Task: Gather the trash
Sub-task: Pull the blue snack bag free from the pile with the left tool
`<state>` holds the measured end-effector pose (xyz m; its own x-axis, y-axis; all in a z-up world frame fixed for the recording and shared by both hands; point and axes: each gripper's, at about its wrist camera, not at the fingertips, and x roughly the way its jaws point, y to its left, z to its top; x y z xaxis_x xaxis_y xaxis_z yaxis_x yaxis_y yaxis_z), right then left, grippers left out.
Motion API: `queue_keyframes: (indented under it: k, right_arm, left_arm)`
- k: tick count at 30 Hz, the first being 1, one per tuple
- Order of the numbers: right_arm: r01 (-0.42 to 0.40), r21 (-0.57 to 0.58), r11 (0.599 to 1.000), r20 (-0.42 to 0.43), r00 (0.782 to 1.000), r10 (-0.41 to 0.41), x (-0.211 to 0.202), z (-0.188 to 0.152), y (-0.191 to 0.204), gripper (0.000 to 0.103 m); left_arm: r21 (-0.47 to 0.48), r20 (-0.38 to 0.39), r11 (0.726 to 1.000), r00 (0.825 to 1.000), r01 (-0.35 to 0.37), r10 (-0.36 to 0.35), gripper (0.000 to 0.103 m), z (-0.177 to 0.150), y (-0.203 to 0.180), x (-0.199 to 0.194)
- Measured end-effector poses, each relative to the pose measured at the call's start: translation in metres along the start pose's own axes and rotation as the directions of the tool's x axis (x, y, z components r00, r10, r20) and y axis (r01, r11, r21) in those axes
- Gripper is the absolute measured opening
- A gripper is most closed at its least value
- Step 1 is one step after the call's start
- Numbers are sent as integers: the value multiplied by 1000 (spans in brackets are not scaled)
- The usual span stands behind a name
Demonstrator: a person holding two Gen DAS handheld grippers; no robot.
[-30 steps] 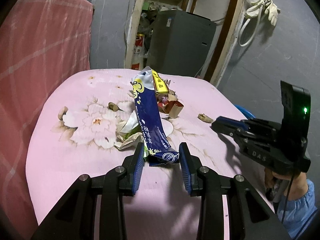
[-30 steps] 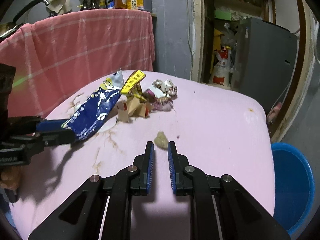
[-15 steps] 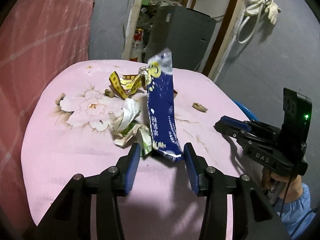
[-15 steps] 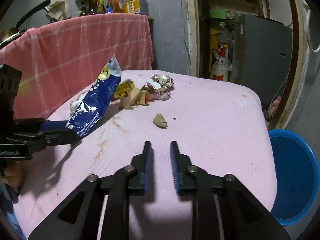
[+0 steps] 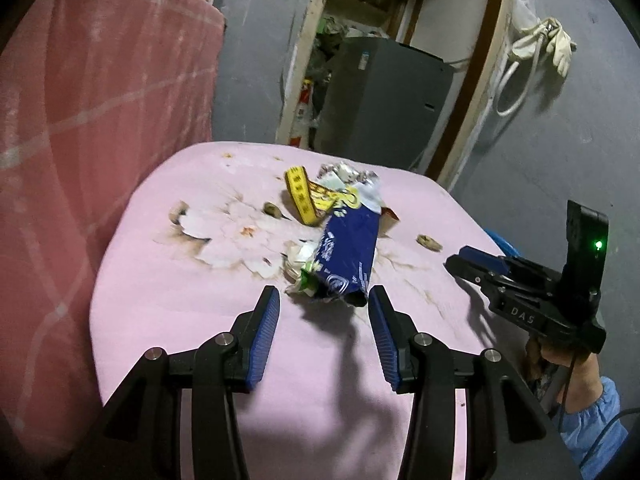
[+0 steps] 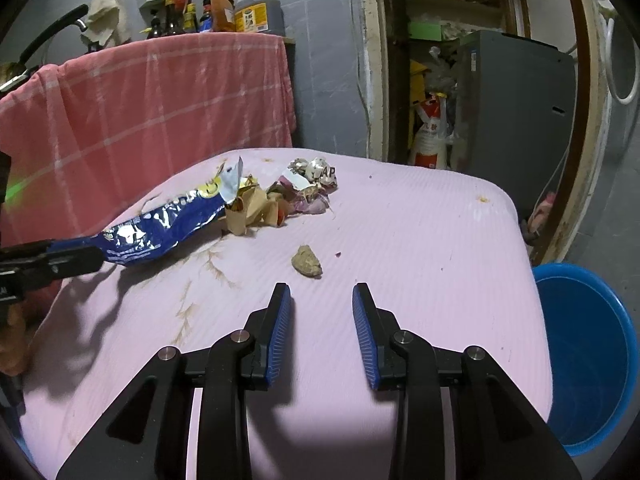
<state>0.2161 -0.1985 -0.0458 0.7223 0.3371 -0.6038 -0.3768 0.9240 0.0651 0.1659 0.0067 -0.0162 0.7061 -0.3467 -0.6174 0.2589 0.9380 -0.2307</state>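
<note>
On the pink table (image 6: pixel 400 240), your left gripper (image 5: pixel 323 300) is spread around the blue wrapper (image 5: pixel 348 256), your right gripper (image 6: pixel 321 292) spread and empty behind the scrap (image 6: pixel 306 261).

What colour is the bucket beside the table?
Blue bucket, clearest in the right wrist view.
</note>
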Motion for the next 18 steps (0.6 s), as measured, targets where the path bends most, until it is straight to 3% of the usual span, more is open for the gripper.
queue_keyframes:
  k: [5,13,18]
  right_arm:
    - [2,-5,1000,-3,1000,-2,4,4,0,31]
    - [-9,-23,1000,-12,1000,9,15,15,-5,33]
    - [-66,-16,998,-39,997,65,27,21,-12,32]
  left_arm:
    - [-11,5,1000,1000,16,-16,40,0,-2,-2]
    - [56,-10,998,1000,26,-25,41,-5,-23,0]
    - [63,-18,997,999,43,-42,41,-8,-27,-2]
